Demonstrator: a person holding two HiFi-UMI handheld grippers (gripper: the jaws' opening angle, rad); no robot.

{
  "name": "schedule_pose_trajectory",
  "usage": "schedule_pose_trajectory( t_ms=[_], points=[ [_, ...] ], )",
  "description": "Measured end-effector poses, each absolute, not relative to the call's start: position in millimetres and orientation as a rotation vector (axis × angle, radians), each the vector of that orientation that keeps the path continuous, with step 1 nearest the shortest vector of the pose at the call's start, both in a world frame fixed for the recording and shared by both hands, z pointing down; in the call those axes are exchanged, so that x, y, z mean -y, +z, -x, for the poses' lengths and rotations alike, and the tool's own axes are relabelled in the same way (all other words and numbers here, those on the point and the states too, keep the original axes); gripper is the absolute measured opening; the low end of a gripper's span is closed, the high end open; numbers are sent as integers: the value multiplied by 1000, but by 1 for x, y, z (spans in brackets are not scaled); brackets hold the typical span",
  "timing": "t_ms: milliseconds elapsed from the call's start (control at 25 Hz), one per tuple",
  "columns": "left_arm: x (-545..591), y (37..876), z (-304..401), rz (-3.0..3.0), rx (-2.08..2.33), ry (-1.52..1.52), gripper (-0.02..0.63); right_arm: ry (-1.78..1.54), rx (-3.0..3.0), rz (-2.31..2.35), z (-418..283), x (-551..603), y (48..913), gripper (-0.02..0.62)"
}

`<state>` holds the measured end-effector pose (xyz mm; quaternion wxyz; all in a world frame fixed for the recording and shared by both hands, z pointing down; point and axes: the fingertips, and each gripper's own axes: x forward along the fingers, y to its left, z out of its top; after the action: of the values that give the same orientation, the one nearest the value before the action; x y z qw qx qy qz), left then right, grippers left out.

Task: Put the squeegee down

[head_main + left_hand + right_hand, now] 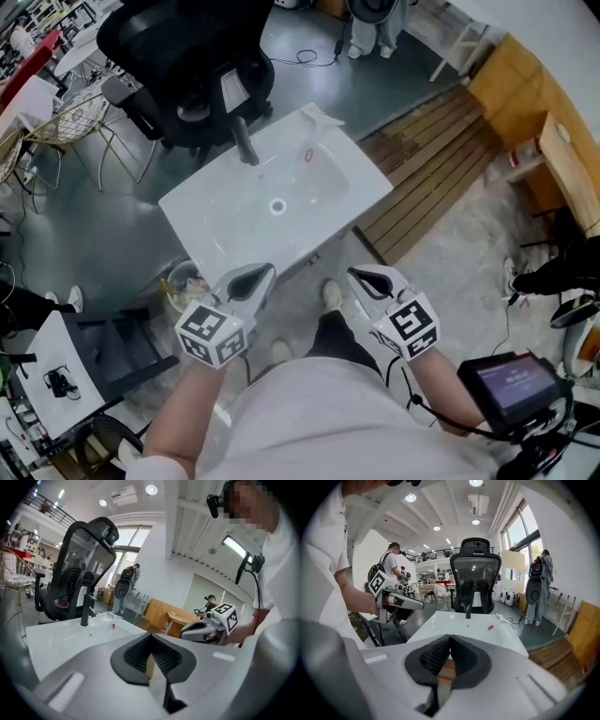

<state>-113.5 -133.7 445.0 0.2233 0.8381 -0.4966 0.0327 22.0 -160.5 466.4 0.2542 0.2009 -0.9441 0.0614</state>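
Observation:
A white sink basin [234, 220] stands in front of me, with a black faucet [246, 142] at its far edge and a small red mark [308, 155] on its surface. A pale flat object [320, 115], possibly the squeegee, lies on the basin's far right corner. It is too small to tell for sure. My left gripper [255, 275] hovers at the basin's near edge, jaws shut and empty. My right gripper [364, 277] is level with it, off the basin's near right side, also shut with nothing between the pads. Each gripper shows in the other's view: the right gripper [187, 631], the left gripper [419, 605].
A black office chair [187, 56] stands behind the basin. Wooden decking [431, 169] and a wooden desk [562, 159] lie to the right. A wire chair [66, 122] is at the far left. A small screen [511, 384] hangs at my right. A person [539, 583] stands beyond the basin.

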Motion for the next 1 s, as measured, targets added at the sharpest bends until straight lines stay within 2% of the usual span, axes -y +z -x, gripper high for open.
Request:
schedule_pose_trajectory(
  t_ms=[440, 1000],
  points=[
    [-25, 423, 120, -2383, 1259, 79, 6, 102, 2584, -566, 14, 42, 450, 3],
    [-34, 420, 107, -2434, 1192, 171, 7, 65, 2626, -528, 39, 28, 438, 3]
  ],
)
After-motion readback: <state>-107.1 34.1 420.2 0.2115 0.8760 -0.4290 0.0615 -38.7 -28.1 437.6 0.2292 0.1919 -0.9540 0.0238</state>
